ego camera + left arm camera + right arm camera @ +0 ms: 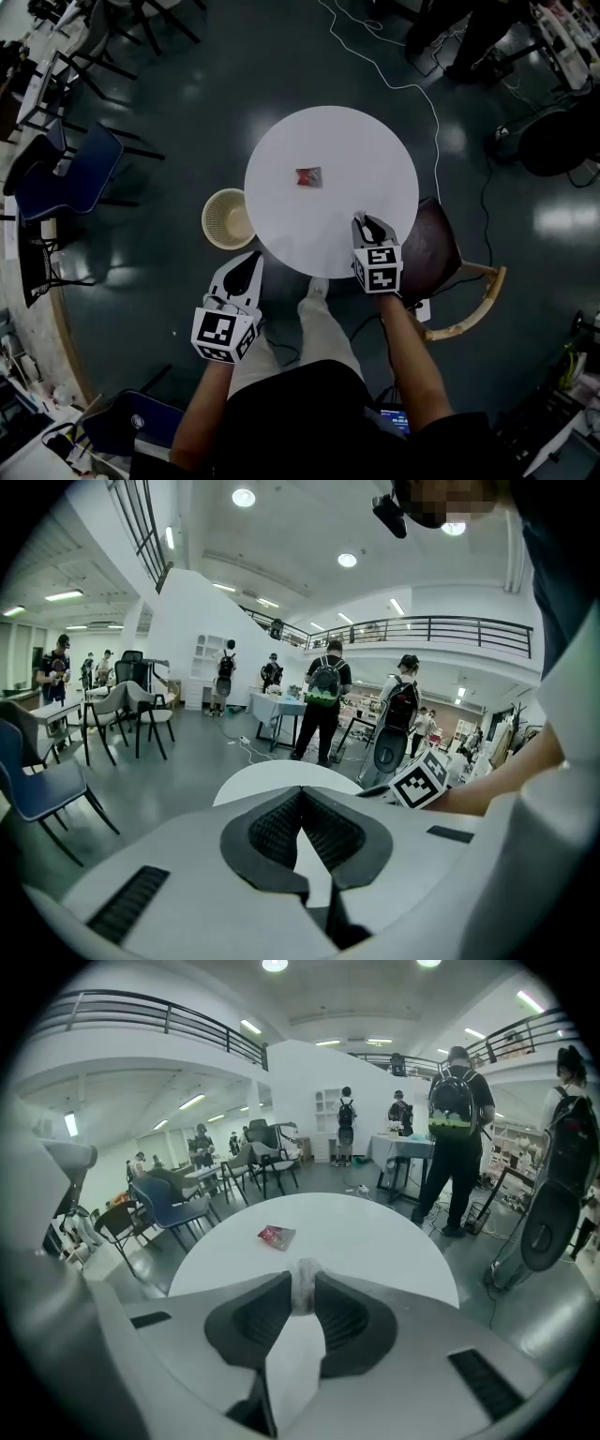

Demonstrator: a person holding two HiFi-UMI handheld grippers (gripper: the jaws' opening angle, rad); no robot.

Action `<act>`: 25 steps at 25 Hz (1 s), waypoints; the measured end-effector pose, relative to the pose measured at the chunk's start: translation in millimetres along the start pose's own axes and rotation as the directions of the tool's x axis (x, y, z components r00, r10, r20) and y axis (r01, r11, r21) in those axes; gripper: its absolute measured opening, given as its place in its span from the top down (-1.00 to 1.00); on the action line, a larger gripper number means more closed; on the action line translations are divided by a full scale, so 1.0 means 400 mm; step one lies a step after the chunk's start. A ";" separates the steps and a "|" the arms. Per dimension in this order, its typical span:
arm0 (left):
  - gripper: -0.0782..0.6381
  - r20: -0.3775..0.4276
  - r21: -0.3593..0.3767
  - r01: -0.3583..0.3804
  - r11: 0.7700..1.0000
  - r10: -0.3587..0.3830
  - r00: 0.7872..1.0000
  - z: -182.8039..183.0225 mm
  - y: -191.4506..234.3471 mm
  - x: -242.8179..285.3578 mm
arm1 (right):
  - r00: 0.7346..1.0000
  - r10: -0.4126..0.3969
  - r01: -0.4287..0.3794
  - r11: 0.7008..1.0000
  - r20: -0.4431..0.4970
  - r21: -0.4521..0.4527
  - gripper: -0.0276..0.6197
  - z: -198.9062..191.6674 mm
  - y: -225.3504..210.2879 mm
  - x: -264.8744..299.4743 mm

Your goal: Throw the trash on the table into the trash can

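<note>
One trash can (pixel 227 218) stands on the floor just left of the table (pixel 356 155), your left gripper (pixel 250 261) near it, jaws clenched on nothing. One red wrapper (pixel 308 176) lies mid-table; your right gripper (pixel 369 225) pinches one pale crumpled scrap (pixel 302 1288), apparently for carrying to the can.

The head camera sits high above the person, looking almost straight down on the round white surface (pixel 356 159). The left claw (pixel 251 258) camera rides low off the rim at 7 o'clock. The right claw (pixel 368 222) camera sits nearer, at 5 o'clock. Both face across the surface into the hall. The head and right claw views share the red wrapper (pixel 308 176).
</note>
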State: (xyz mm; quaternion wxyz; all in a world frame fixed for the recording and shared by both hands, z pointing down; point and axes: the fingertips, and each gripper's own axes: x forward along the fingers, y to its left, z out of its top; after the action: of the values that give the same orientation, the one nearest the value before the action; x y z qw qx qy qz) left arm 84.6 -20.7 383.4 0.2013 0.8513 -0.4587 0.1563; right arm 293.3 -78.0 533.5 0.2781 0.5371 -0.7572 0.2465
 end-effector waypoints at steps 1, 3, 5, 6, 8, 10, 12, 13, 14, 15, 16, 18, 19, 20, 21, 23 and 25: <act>0.76 0.003 -0.003 0.002 1.000 -0.002 1.000 -0.002 0.016 -0.009 | 1.000 0.001 -0.001 1.000 -0.002 -0.004 0.64 0.003 0.019 0.004; 0.76 0.009 -0.007 0.007 1.000 -0.007 1.000 -0.006 0.054 -0.028 | 1.000 0.000 -0.001 1.000 -0.006 -0.011 0.64 0.012 0.062 0.017; 0.76 0.011 -0.012 0.014 1.000 -0.014 1.000 -0.016 0.096 -0.049 | 1.000 0.001 -0.001 1.000 -0.008 -0.013 0.64 0.019 0.113 0.032; 0.76 0.009 -0.016 0.018 1.000 -0.018 1.000 -0.024 0.117 -0.060 | 1.000 0.001 -0.001 1.000 -0.009 -0.012 0.64 0.021 0.140 0.040; 0.76 0.002 -0.023 0.026 0.999 -0.026 1.000 -0.044 0.161 -0.081 | 1.000 0.000 0.000 1.000 -0.009 -0.011 0.64 0.028 0.194 0.055; 0.76 -0.009 -0.032 0.029 0.999 -0.030 1.000 -0.065 0.207 -0.102 | 1.000 0.001 -0.001 1.000 -0.011 -0.010 0.64 0.037 0.249 0.071; 0.76 -0.017 -0.041 0.029 0.999 -0.029 0.999 -0.087 0.253 -0.123 | 1.000 0.007 -0.008 1.000 -0.012 -0.012 0.64 0.045 0.304 0.093; 0.76 -0.019 -0.046 0.027 0.999 -0.028 0.999 -0.097 0.276 -0.133 | 1.000 0.013 -0.013 1.000 -0.014 -0.015 0.64 0.047 0.331 0.107; 0.76 -0.020 -0.052 0.025 0.998 -0.026 0.999 -0.108 0.298 -0.143 | 1.000 0.020 -0.020 1.000 -0.016 -0.019 0.64 0.049 0.358 0.122; 0.76 -0.021 -0.057 0.022 0.998 -0.024 0.999 -0.119 0.319 -0.152 | 1.000 0.026 -0.026 0.999 -0.018 -0.024 0.64 0.051 0.384 0.136; 0.76 -0.021 -0.062 0.019 0.998 -0.020 1.000 -0.128 0.341 -0.161 | 0.999 0.032 -0.033 0.999 -0.020 -0.028 0.64 0.053 0.409 0.149; 0.76 -0.018 -0.075 0.010 0.997 -0.011 1.000 -0.145 0.383 -0.178 | 0.999 0.046 -0.047 0.998 -0.024 -0.037 0.64 0.058 0.461 0.172; 0.75 -0.016 -0.083 0.004 0.997 -0.005 1.000 -0.153 0.403 -0.186 | 0.998 0.055 -0.056 0.998 -0.025 -0.042 0.64 0.061 0.488 0.185; 0.76 -0.014 -0.091 -0.002 0.996 0.001 1.000 -0.162 0.422 -0.193 | 0.998 0.065 -0.067 0.997 -0.027 -0.047 0.64 0.064 0.515 0.198; 0.76 -0.014 -0.098 -0.008 0.995 0.006 1.000 -0.172 0.440 -0.200 | 0.997 0.078 -0.079 0.996 -0.031 -0.051 0.64 0.066 0.544 0.212; 0.76 -0.015 -0.111 -0.016 0.994 0.014 1.000 -0.192 0.473 -0.212 | 0.994 0.106 -0.108 0.992 -0.041 -0.057 0.64 0.065 0.603 0.241; 0.76 -0.015 -0.124 -0.023 0.992 0.022 1.000 -0.212 0.504 -0.225 | 0.990 0.133 -0.137 0.988 -0.052 -0.070 0.64 0.060 0.662 0.272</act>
State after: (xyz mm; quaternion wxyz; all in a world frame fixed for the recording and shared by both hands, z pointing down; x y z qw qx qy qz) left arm -140.3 -15.2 456.9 0.2552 0.8308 -0.4758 0.1354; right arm 8.8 -87.9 570.9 0.2979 0.4681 -0.7938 0.2492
